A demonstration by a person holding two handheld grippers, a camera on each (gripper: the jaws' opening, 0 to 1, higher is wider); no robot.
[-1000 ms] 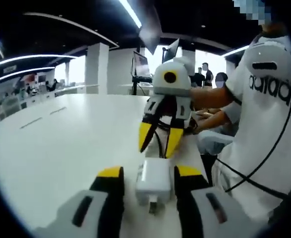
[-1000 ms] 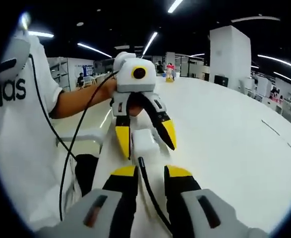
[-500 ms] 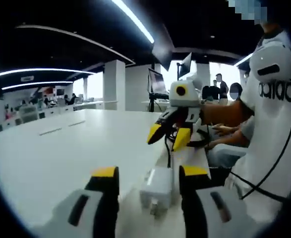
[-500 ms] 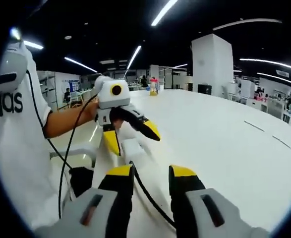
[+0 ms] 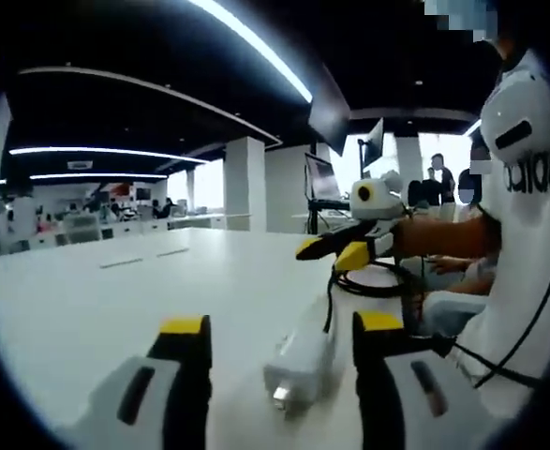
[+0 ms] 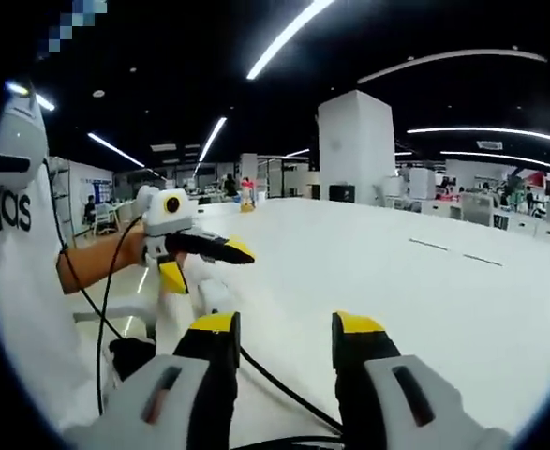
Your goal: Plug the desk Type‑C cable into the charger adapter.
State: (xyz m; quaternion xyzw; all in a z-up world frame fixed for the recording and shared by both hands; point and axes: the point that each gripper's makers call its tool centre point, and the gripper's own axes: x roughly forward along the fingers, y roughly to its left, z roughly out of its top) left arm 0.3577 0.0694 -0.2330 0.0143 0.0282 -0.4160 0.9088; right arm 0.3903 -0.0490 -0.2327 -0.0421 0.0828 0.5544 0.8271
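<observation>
Left gripper view: adapter (image 5: 301,364) lies between the spread jaws of the left gripper (image 5: 279,330), ungripped, cable (image 5: 330,298) attached; right gripper (image 6: 287,328) also released. Snagging the cable could drag it out.

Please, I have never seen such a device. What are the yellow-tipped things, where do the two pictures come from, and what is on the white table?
A person holds two hand tools, each a gripper with a camera looking along its jaws. In the left gripper view, the left gripper stands open around a white charger lying on the table, and the right gripper shows beyond it. A black cable runs from the charger. In the right gripper view, the right gripper is open, holding nothing.
</observation>
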